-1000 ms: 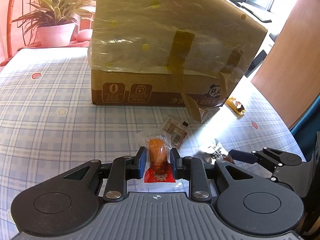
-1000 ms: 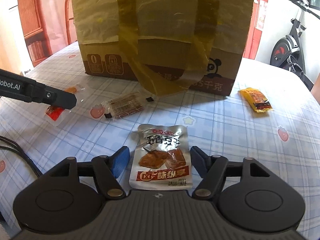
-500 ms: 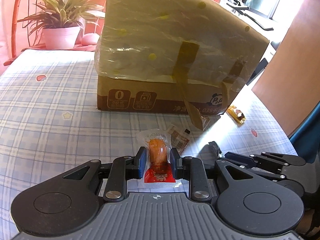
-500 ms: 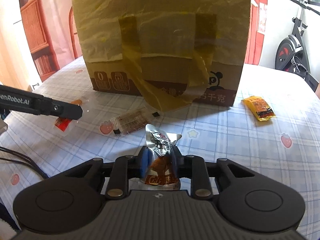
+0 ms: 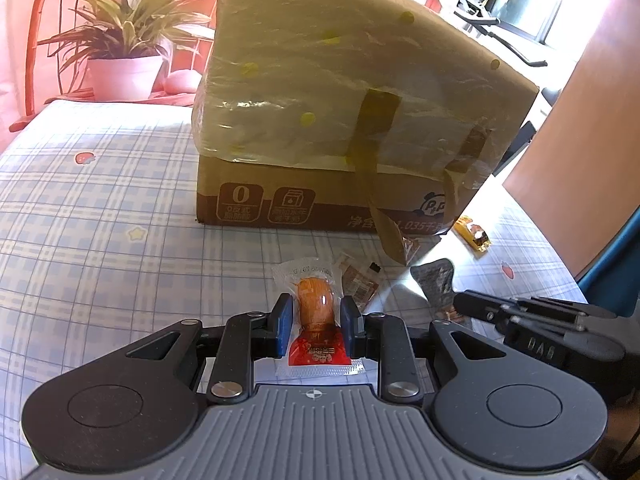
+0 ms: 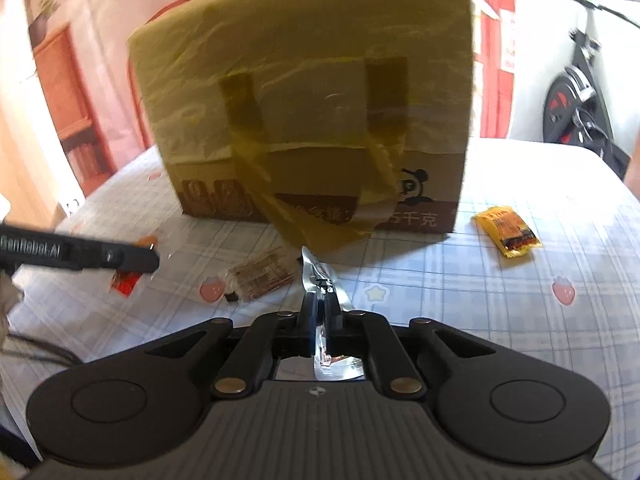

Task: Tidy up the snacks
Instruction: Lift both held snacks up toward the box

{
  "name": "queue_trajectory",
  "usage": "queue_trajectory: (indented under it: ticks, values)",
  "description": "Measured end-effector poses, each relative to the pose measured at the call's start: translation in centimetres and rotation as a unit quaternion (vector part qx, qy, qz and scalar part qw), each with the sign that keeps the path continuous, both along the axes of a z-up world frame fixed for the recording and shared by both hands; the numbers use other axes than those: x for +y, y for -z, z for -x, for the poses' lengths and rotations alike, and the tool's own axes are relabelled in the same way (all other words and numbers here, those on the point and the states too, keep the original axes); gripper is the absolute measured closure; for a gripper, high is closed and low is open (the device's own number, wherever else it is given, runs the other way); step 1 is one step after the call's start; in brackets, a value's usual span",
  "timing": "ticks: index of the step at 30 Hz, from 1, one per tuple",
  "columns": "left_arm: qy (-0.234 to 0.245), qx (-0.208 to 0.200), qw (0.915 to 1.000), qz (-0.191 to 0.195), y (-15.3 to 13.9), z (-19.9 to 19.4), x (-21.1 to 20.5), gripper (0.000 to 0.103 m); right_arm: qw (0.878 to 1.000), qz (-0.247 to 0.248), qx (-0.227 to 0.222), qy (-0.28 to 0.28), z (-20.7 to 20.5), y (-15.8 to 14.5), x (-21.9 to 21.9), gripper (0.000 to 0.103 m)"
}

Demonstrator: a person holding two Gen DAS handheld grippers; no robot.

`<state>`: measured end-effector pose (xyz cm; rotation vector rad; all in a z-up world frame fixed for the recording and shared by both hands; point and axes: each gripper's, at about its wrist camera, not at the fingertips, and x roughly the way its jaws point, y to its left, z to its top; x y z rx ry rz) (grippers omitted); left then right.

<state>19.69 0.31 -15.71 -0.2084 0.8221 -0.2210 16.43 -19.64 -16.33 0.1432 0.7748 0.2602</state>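
My left gripper [image 5: 316, 314] is shut on an orange snack in a clear and red packet [image 5: 316, 312], held above the checked tablecloth. My right gripper [image 6: 319, 307] is shut on a silver foil snack pouch [image 6: 320, 284], crumpled edge-on between the pads and lifted off the table. A clear packet with a brown snack [image 6: 260, 276] lies on the cloth in front of both grippers; it also shows in the left wrist view [image 5: 358, 280]. A yellow packet [image 6: 507, 231] lies at the right near the box; it shows in the left wrist view too [image 5: 472, 234]. The right gripper shows at the right of the left wrist view [image 5: 456, 304].
A big cardboard box [image 5: 352, 120] wrapped in plastic and tape stands on the table [image 5: 100, 220] straight ahead; it fills the right wrist view [image 6: 312, 120]. A potted plant [image 5: 124, 60] stands behind at the left. An exercise bike [image 6: 576, 92] stands off the table at the right.
My right gripper closed on the silver pouch and lifted it off the table. Both grippers rose, so the box looks lower. The left gripper kept its hold on the orange snack packet.
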Motion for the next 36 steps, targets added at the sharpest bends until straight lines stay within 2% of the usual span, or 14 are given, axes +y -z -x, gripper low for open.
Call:
queue_trajectory:
  ticks: [7,13,17,19,20,22,25,32,36]
  values:
    - [0.000,0.003,1.0000,-0.001,0.1,-0.1,0.1,0.076,0.996,-0.060,0.035,0.055,-1.3,0.7,-2.9,0.100]
    - [-0.001,0.004,1.0000,-0.002,0.2,-0.1,0.0,0.076,0.998,-0.037,0.037,0.020,-1.8,0.8,-1.5,0.096]
    - [-0.002,0.004,1.0000,-0.003,0.2,-0.1,0.0,0.076,0.999,-0.030,0.044,0.012,-2.2,1.5,-1.0,0.090]
    - [-0.003,0.003,1.0000,-0.002,0.2,0.0,0.0,0.076,0.998,-0.032,0.045,0.011,-2.3,1.7,-1.0,0.090]
    - [-0.004,0.002,1.0000,-0.002,0.1,0.1,0.1,0.076,0.999,-0.031,0.043,0.013,-2.3,1.6,-1.0,0.090]
    - [-0.005,-0.001,1.0000,-0.001,0.1,0.2,0.1,0.076,0.999,-0.034,0.032,0.021,-2.0,1.4,-1.3,0.097]
    - [-0.005,-0.008,1.0000,0.000,-0.2,0.3,0.2,0.076,0.998,-0.057,0.010,0.031,-1.6,0.5,-2.1,0.101]
    - [0.002,-0.047,0.9989,-0.005,-1.9,0.4,0.1,0.076,0.993,-0.101,-0.039,0.050,-1.0,-2.7,-3.5,0.101]
    - [0.011,-0.084,0.9964,-0.006,-3.7,0.9,0.1,0.076,0.989,-0.120,-0.069,0.054,-0.5,-5.0,-4.0,0.101]
